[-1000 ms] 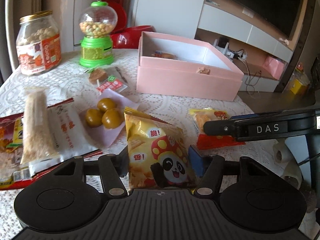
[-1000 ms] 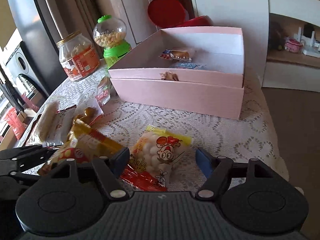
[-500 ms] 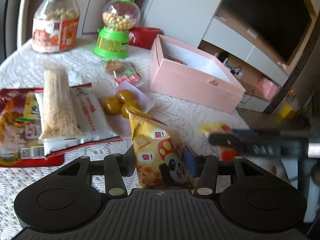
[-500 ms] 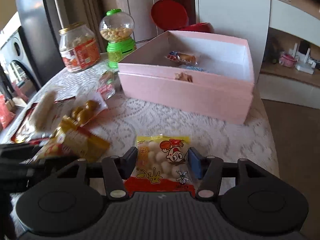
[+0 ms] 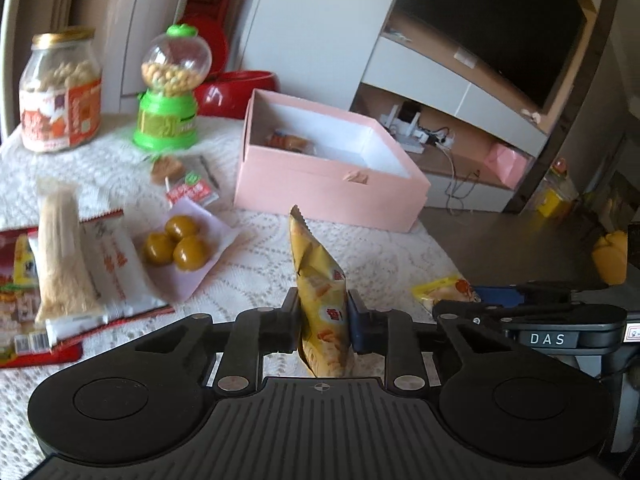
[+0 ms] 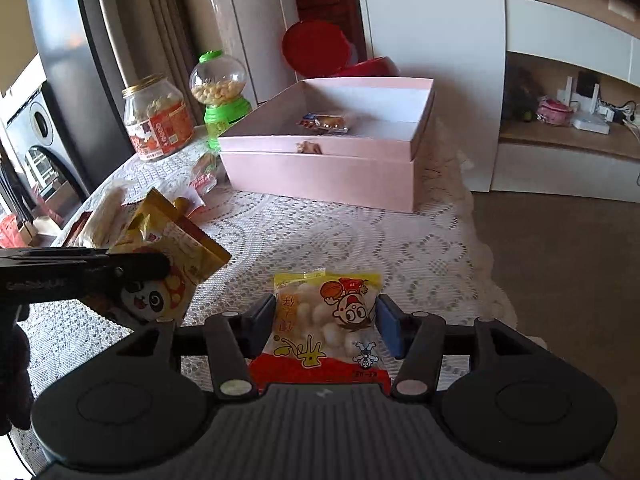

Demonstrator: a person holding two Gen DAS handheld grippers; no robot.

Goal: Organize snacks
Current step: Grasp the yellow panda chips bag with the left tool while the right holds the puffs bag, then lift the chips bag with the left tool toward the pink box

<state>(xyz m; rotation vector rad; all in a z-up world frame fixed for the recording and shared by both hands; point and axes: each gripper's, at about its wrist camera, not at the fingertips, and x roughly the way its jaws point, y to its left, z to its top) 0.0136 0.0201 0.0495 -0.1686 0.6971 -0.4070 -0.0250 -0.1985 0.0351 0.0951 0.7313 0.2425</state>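
Note:
My left gripper is shut on a yellow panda snack bag and holds it upright above the lace tablecloth; the bag also shows in the right wrist view. My right gripper is shut on a yellow and red rice-ball snack packet, lifted over the table. It appears in the left wrist view too. The open pink box stands ahead with a few small snacks inside, also seen from the right wrist.
On the left lie three brown sweets on paper, a long wafer pack, flat packets and a lollipop. A nut jar, a green candy dispenser and a red bowl stand behind. The table edge drops off on the right.
Both grippers have closed on their packets and lifted them. The panda bag has turned edge-on between the left fingers, and the left gripper has swung toward the pink box.

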